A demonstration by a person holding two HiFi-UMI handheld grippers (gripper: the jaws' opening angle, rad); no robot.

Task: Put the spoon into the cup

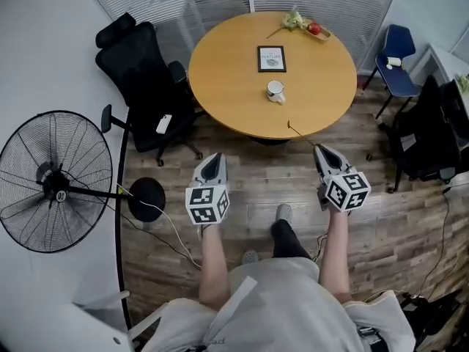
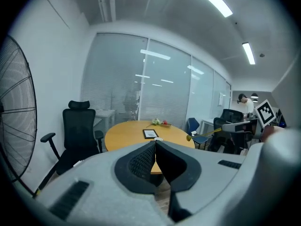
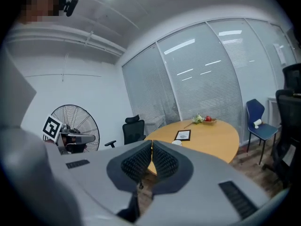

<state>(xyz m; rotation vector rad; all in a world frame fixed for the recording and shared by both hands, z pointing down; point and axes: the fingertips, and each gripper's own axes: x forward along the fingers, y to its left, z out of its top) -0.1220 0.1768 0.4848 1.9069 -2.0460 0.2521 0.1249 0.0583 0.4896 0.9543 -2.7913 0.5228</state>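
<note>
A white cup (image 1: 275, 91) stands on the near half of the round wooden table (image 1: 227, 86); it also shows as a small white cup (image 3: 177, 142) in the right gripper view. My right gripper (image 1: 320, 149) hovers just short of the table's near edge, shut on the handle of a thin gold spoon (image 1: 300, 133) whose bowl points at the table. In the left gripper view the spoon (image 2: 203, 134) sticks out level. My left gripper (image 1: 213, 158) is shut with nothing in it, over the floor to the left of the right one.
A framed picture (image 1: 271, 59) lies behind the cup, and a tray with fruit and greens (image 1: 314, 29) sits at the table's far edge. A black office chair (image 1: 143, 79) and a standing fan (image 1: 55, 182) are on the left, a blue chair (image 1: 396, 57) on the right.
</note>
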